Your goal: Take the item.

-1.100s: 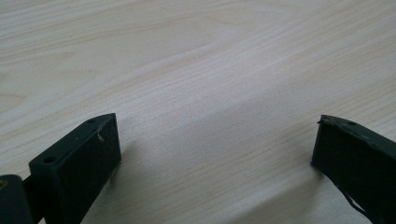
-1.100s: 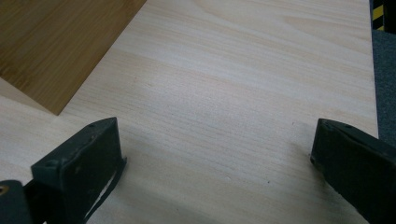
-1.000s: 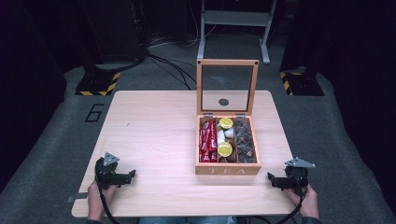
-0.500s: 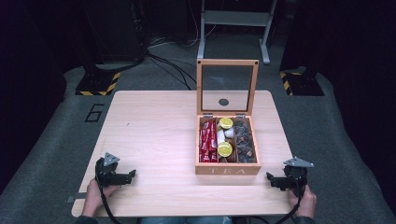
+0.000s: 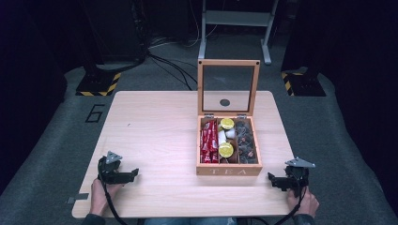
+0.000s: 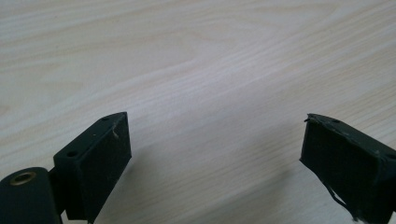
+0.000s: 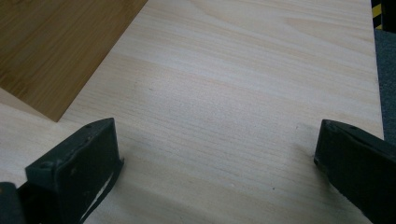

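Observation:
A wooden tea box (image 5: 229, 170) marked TEA stands right of the table's middle, its glass lid (image 5: 228, 88) upright. Inside lie red sachets (image 5: 208, 141), two yellow-topped cups (image 5: 226, 150) with white cups between them, and dark wrapped pieces (image 5: 246, 142) in the right compartment. My left gripper (image 5: 133, 174) rests open near the front left edge, nothing between its jaws; in the left gripper view (image 6: 215, 154) bare wood lies between them. My right gripper (image 5: 272, 180) stands open at the front right corner, just right of the box. In the right gripper view (image 7: 217, 163) the box's side (image 7: 60, 46) fills the upper left.
The light wooden table (image 5: 155, 126) spreads bare left of the box. A metal stand (image 5: 234, 18) and cables lie on the floor behind. Yellow-black striped bases (image 5: 97, 84) sit at both far sides. The table's right edge (image 7: 379, 70) runs close to my right gripper.
My right gripper has shifted a little leftward toward the box. The left gripper and the box stay as they were.

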Demonstrator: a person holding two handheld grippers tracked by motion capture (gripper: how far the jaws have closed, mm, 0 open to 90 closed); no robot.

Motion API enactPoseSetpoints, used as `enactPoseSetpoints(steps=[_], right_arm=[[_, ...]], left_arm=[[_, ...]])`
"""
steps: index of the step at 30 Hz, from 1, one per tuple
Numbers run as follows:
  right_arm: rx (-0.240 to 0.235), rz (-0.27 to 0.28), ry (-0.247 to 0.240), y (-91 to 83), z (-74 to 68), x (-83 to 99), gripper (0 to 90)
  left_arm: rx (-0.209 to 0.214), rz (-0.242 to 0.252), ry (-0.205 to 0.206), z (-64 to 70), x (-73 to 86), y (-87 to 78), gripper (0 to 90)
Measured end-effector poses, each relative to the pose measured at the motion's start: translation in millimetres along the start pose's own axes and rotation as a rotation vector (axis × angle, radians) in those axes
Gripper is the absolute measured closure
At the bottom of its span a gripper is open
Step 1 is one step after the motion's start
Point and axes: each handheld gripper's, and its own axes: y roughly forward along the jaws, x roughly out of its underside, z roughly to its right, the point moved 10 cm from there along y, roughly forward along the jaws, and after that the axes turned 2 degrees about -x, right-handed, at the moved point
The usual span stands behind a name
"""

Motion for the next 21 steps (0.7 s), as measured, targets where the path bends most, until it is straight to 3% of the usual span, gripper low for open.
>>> enactPoseSetpoints(steps=[2, 15, 21], right_arm=[[-0.001, 0.0, 0.0, 0.0, -0.1, 0.1, 0.0], [-0.005, -0.002, -0.001, 0.2, -0.2, -0.1, 0.0], [-0.007, -0.002, -0.003, 0.2, -0.2, -0.1, 0.0]], left_arm=[[0.018, 0.011, -0.002, 5.2, -5.0, -1.1, 7.7], [0.101, 0.071, 0.08, 41.1, -39.2, -14.3, 1.8], [0.115, 0.102, 0.099, 52.3, -53.8, -20.6, 1.9]])
